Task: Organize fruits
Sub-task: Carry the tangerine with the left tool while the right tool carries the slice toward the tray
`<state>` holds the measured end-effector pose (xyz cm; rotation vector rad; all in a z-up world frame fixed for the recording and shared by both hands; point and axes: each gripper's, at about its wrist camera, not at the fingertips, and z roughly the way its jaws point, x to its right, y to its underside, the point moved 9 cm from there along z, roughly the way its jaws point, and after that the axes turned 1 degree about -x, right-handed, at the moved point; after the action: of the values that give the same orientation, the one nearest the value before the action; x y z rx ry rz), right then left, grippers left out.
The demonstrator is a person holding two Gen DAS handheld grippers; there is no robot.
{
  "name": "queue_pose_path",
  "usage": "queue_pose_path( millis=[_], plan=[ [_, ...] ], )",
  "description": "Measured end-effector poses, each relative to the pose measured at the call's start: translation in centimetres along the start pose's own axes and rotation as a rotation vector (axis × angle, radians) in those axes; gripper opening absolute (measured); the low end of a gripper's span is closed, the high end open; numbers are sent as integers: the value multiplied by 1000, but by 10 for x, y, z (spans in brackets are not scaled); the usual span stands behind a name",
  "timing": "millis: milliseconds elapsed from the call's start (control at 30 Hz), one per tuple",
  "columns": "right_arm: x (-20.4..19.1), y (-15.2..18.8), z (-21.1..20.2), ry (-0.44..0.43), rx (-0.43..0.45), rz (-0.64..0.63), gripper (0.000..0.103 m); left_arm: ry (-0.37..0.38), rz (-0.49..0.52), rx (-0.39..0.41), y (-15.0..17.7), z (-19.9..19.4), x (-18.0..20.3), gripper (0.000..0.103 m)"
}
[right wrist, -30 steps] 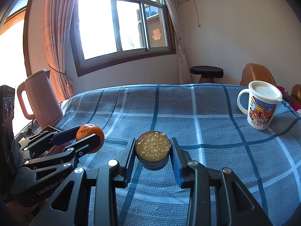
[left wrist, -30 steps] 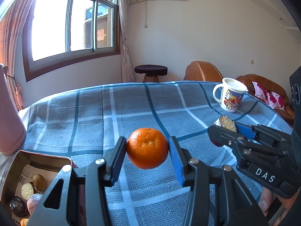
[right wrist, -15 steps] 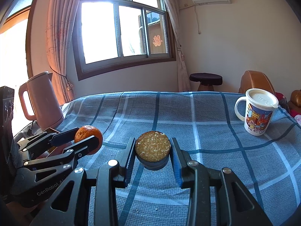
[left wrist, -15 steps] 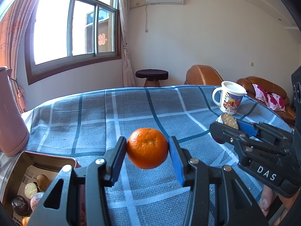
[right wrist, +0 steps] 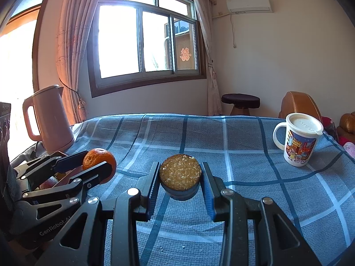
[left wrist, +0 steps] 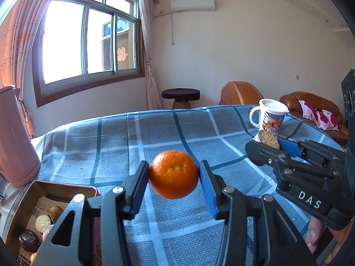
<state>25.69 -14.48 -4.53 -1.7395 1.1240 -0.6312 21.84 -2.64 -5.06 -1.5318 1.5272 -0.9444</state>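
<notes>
Kettle (right wrist: 50, 119), pink and upright, stands at about nine o'clock on the blue checked tablecloth (right wrist: 244, 146) in the right wrist view. Below it, at eight o'clock, the left gripper (right wrist: 99, 165) is clamped on an orange (right wrist: 98, 158), held clear of the cloth. In the left wrist view the same orange (left wrist: 174, 174) sits squeezed between that gripper's (left wrist: 174, 177) two pads at centre, and an open tin (left wrist: 33, 199) at seven o'clock holds several small round pieces on paper. At centre of the right wrist view, the right gripper (right wrist: 180, 177) is closed on a round crumb-topped cake (right wrist: 180, 173), lifted above the cloth. A lidded cartoon mug (right wrist: 298, 143) stands at three o'clock, well apart from both grippers. A fingertip (left wrist: 311, 237) shows under the right gripper at four o'clock in the left wrist view.
</notes>
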Motion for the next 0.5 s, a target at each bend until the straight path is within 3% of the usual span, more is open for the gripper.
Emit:
queue_pose_path(
  millis=[500],
  plan=[
    [-5, -3, -9, 22, 43, -32, 37, 2, 3, 31, 2, -14, 1, 48]
  ],
)
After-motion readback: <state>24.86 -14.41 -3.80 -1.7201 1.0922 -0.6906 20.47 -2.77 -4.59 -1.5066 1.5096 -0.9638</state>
